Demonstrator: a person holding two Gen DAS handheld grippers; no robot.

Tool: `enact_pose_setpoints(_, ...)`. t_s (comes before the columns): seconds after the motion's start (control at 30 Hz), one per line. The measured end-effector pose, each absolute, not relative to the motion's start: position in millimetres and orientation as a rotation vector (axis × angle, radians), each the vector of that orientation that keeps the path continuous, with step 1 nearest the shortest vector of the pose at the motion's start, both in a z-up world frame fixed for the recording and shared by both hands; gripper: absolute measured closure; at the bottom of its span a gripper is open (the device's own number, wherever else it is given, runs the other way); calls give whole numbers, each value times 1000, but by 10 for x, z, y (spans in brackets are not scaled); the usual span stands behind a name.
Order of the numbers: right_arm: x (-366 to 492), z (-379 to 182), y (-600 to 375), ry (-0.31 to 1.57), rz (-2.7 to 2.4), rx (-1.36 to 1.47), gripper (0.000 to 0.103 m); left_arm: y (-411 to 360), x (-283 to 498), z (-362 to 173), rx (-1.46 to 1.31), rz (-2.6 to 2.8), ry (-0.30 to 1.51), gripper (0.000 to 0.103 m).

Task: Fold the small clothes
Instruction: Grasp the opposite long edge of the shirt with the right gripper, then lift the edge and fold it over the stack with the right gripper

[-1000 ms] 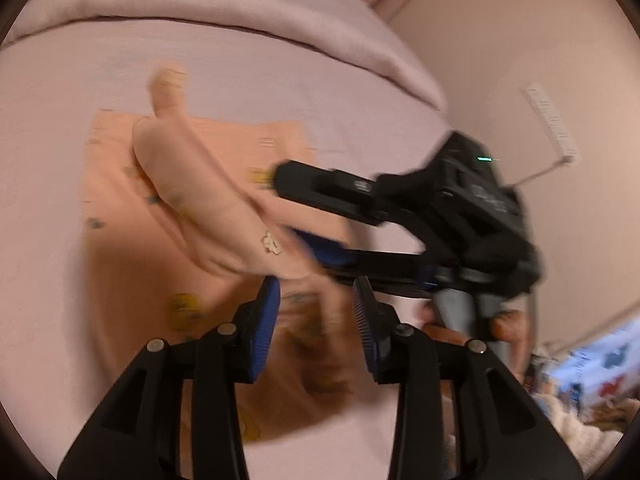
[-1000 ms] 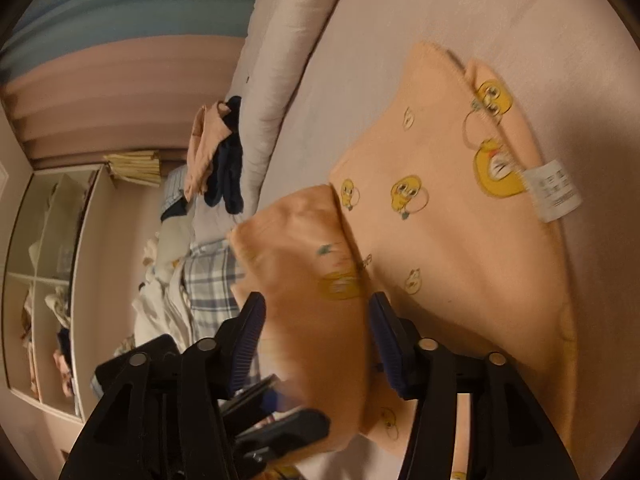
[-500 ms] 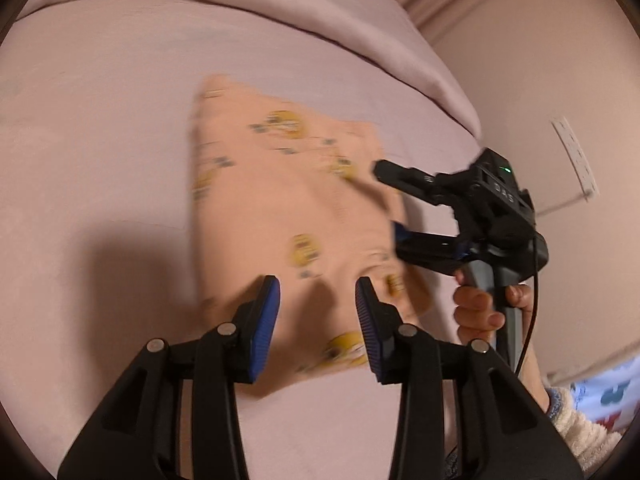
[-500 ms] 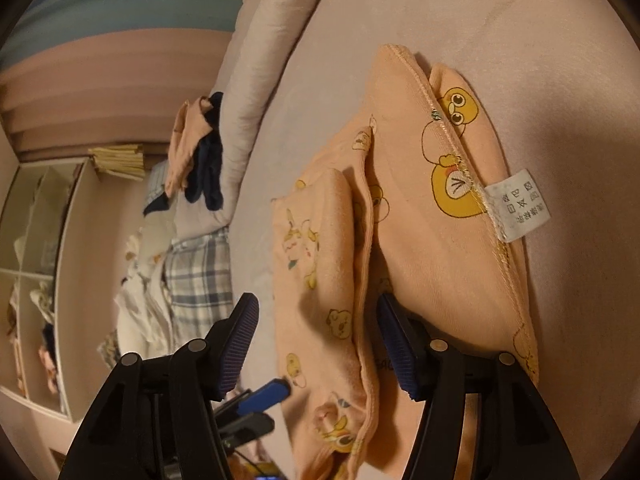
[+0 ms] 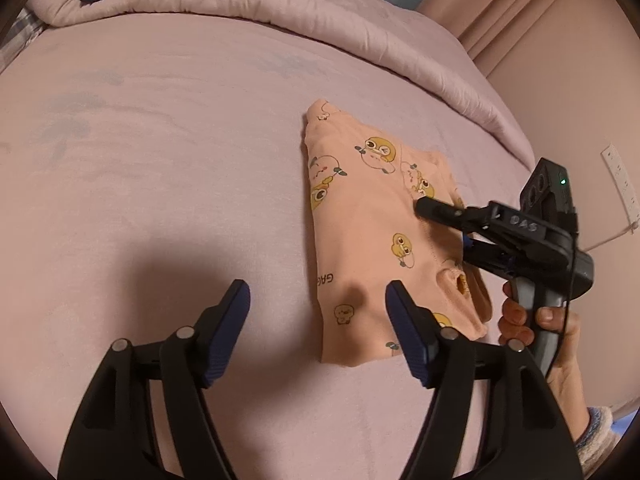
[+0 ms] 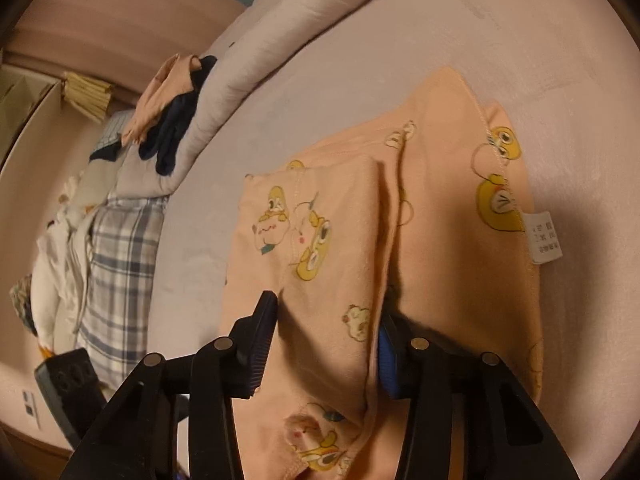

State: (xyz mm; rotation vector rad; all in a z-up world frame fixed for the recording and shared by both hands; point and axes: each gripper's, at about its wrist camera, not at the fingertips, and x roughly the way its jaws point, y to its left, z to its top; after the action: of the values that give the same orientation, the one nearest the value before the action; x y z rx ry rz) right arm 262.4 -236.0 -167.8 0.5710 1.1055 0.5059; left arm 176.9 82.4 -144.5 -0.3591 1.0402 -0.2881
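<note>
A folded peach garment point(image 5: 372, 240) printed with cartoon ducks is laid on the pink bed point(image 5: 160, 168). The left claw point(image 5: 318, 332) is held released above its near edge. The right claw point(image 6: 326, 344) is spread, one finger tucked under the top flap.

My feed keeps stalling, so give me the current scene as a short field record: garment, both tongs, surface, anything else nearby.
garment: peach duck-print garment, folded into a compact stack, lying flat
surface: pink bedsheet
left tongs: open, empty, hovering over the garment's near left corner
right tongs: open, straddling the top folded layer, one finger tucked under that flap
care label: white tag showing at the garment's edge in the right wrist view
nearby: rolled pink duvet with dark clothes on it; plaid fabric beyond
</note>
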Motion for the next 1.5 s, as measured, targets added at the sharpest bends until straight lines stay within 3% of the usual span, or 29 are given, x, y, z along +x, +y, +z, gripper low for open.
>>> enact_pose_setpoints(0.23,2606,-1586,-2303,1080,480,493,85,813,1776,-1442,-366,-288,1035,33)
enact_pose_setpoints(0.33,2586,-1528,-2280,1054,485,473,88,785,1783,-1429,-351,-269,1025,33)
enact_pose_setpoints(1.3,2541,-948,-2506,940,402,334,89,719,1824,-1445,-340,-291,1049,30)
enact_pose_setpoints(1.5,2679,-1449,-2658,1072,269,320,88,608,1892,-1479,-334,-349,1077,30)
